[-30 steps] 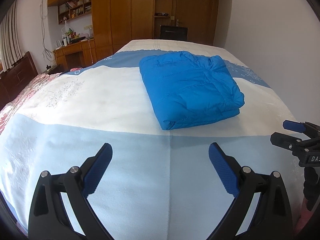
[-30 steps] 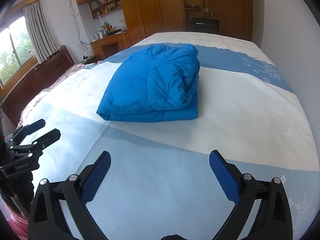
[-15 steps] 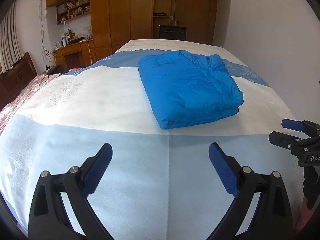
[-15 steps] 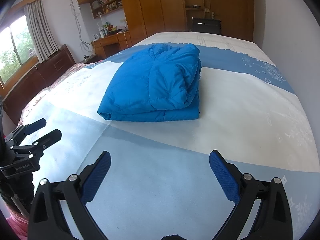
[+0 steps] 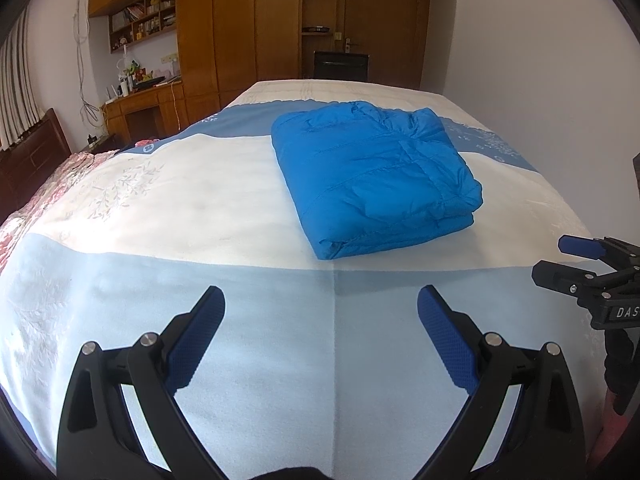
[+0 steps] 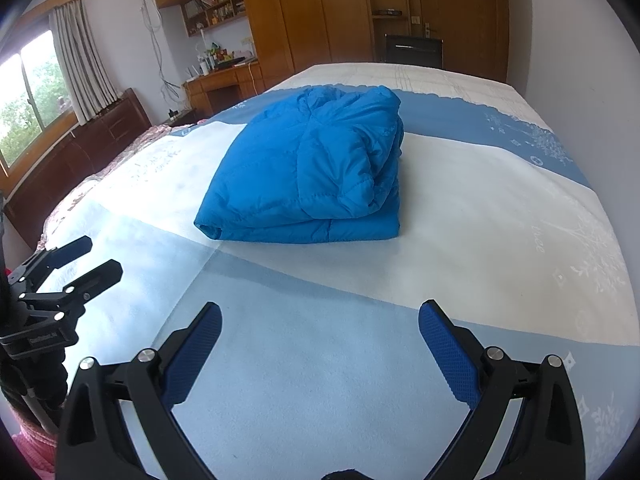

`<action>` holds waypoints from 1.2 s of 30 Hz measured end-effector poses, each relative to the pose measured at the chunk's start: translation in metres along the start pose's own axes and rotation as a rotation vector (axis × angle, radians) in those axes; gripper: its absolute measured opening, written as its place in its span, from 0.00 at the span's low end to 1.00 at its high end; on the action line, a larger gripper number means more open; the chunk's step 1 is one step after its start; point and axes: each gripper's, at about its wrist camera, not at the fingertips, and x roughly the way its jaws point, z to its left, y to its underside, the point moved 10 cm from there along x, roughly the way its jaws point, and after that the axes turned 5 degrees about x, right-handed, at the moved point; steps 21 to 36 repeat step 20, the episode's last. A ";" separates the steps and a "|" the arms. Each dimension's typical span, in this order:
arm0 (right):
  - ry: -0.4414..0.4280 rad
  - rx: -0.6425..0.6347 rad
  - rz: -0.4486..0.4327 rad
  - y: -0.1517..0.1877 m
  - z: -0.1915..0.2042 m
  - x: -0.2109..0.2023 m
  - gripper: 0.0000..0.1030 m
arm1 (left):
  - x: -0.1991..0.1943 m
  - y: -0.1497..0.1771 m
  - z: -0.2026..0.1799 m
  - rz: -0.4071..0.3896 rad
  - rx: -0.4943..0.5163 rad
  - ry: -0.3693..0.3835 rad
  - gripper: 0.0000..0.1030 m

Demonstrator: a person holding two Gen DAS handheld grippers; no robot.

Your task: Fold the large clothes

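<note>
A bright blue puffer jacket (image 5: pixel 376 176) lies folded into a thick rectangle on the bed, in the white band of the cover. The right wrist view shows the same jacket (image 6: pixel 312 172) with its layered open edge on the right. My left gripper (image 5: pixel 322 332) hovers open over the pale blue band near the bed's front edge, well short of the jacket, with nothing between its fingers. Likewise open and empty, my right gripper (image 6: pixel 320 344) hangs off to the jacket's right front. Each gripper also shows in the other's view: right gripper (image 5: pixel 576 260), left gripper (image 6: pixel 76 264).
The bed (image 5: pixel 180 208) wears a cover in blue, white and pale blue bands. A pink floral quilt (image 5: pixel 36 196) lies along its left side. Wooden wardrobes (image 5: pixel 248 28), a desk (image 5: pixel 144 108) and a dark headboard (image 6: pixel 80 152) stand beyond; a white wall (image 5: pixel 540 72) runs along the right.
Both grippers have barely shifted; the jacket sits a touch lower and closer in each view. Their jaws stay as wide as before.
</note>
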 end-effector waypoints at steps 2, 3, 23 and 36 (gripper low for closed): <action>0.000 0.002 0.001 0.000 0.000 0.000 0.96 | 0.001 0.001 0.000 0.004 -0.005 0.008 0.93; 0.000 0.002 0.001 0.000 -0.001 0.000 0.96 | 0.001 0.001 0.001 0.005 -0.006 0.009 0.93; 0.004 0.009 0.008 -0.002 -0.005 0.005 0.96 | 0.005 0.001 0.003 0.018 -0.011 0.011 0.93; 0.004 0.009 0.008 -0.002 -0.005 0.005 0.96 | 0.005 0.001 0.003 0.018 -0.011 0.011 0.93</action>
